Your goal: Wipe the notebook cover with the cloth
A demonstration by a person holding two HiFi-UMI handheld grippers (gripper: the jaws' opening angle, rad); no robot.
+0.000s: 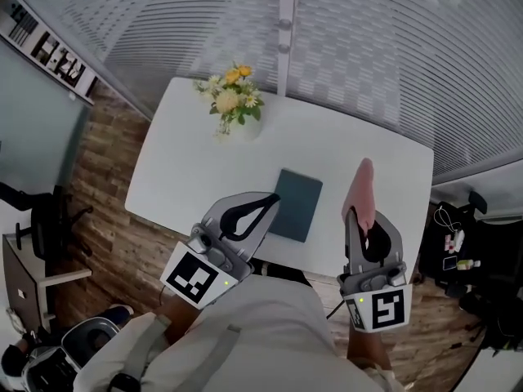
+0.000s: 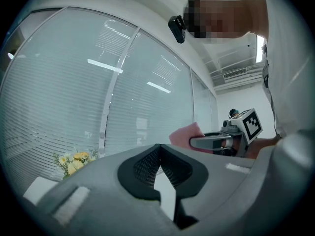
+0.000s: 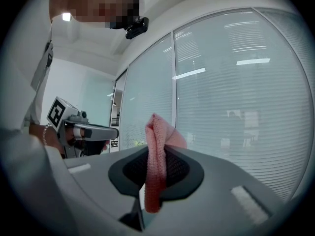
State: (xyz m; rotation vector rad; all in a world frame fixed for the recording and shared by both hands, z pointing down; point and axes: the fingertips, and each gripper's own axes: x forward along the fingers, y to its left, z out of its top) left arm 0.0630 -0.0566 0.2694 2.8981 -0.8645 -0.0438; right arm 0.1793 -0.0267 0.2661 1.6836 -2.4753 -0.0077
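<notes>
A dark teal notebook [image 1: 296, 204] lies flat near the front edge of the white table [image 1: 196, 162]. My left gripper [image 1: 272, 199] hovers at the notebook's left edge with its jaws shut and nothing between them; its pads [image 2: 147, 163] meet at the tip. My right gripper [image 1: 360, 212] is raised to the right of the notebook, shut on a pink cloth [image 1: 363, 188]. The cloth [image 3: 156, 136] stands up folded between the jaws. Both gripper views look up at the blinds, so neither shows the notebook. In each gripper view the other gripper appears: right [image 2: 221, 140], left [image 3: 84, 131].
A white vase of yellow and white flowers [image 1: 235, 100] stands at the table's far edge. Glass walls with blinds [image 1: 368, 47] run behind the table. A dark chair [image 1: 51, 219] stands on the wooden floor at left, and bags [image 1: 462, 247] sit at right.
</notes>
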